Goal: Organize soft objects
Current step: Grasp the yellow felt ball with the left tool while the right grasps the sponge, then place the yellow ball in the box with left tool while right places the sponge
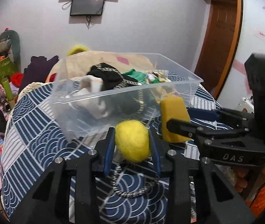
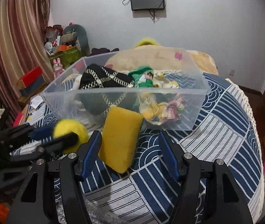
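My left gripper (image 1: 132, 141) is shut on a yellow felt ball (image 1: 132, 141), held just above the patterned bed cover in front of a clear plastic bin (image 1: 102, 95). The ball also shows in the right wrist view (image 2: 69, 130). My right gripper (image 2: 130, 149) is open around a yellow sponge (image 2: 121, 138), which leans against its left finger (image 2: 90, 153). The sponge also shows in the left wrist view (image 1: 173, 117), between the right gripper's fingers (image 1: 179, 126). The bin (image 2: 194, 115) holds a black chain-trimmed cloth (image 2: 102, 78), a green item (image 2: 141, 76) and other soft things.
A braided cord (image 1: 132, 190) lies on the blue and white bed cover (image 2: 216, 140) under my left gripper. A beige cushion (image 2: 151, 56) lies behind the bin. Cluttered shelves and toys (image 2: 65, 50) stand at the far left, by a striped curtain (image 2: 11, 56).
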`<state>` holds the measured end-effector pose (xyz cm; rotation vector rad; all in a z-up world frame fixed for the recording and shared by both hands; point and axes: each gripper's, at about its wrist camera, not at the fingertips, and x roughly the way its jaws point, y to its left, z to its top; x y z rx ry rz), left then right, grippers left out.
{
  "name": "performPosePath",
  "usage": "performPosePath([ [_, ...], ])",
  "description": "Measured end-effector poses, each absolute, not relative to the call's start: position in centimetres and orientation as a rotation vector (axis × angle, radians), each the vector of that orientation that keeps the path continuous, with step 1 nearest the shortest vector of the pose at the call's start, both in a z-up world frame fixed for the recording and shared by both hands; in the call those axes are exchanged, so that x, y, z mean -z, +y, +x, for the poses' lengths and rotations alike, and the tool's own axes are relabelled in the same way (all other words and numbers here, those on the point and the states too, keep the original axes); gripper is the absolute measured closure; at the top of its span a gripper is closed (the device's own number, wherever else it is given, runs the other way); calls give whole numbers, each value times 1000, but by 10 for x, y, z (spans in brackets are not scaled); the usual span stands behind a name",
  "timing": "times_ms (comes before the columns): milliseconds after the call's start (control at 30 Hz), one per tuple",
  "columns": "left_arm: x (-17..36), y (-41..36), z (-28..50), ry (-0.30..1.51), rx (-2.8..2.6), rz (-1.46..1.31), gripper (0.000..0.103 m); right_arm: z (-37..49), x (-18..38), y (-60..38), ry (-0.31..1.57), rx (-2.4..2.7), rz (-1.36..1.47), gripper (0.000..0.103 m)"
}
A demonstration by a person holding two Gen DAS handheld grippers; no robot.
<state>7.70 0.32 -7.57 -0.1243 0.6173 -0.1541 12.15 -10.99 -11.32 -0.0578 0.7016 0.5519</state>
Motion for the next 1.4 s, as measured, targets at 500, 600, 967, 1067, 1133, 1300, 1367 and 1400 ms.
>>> performPosePath([
  [500,59,21,66,568,121,-175,68,106,106,-100,657,-599,-77,72],
  [600,51,22,62,543,111,-171,68,102,97,-106,624,-584,-71,72],
  [967,18,34,58,453,73,-154,68,95,67,-121,513,-516,-73,72],
  [1067,9,33,62,429,61,-134,68,98,59,-123,489,-500,-75,72],
  [1133,5,32,63,418,48,-120,68,100,54,-125,472,-489,-73,72],
  [1300,0,38,71,403,16,-104,68,106,42,-128,432,-453,-73,72],
  [1367,1,41,75,408,5,-107,68,112,40,-129,423,-424,-91,72],
  [1400,1,42,78,413,4,-109,68,115,41,-128,424,-418,-97,72],
])
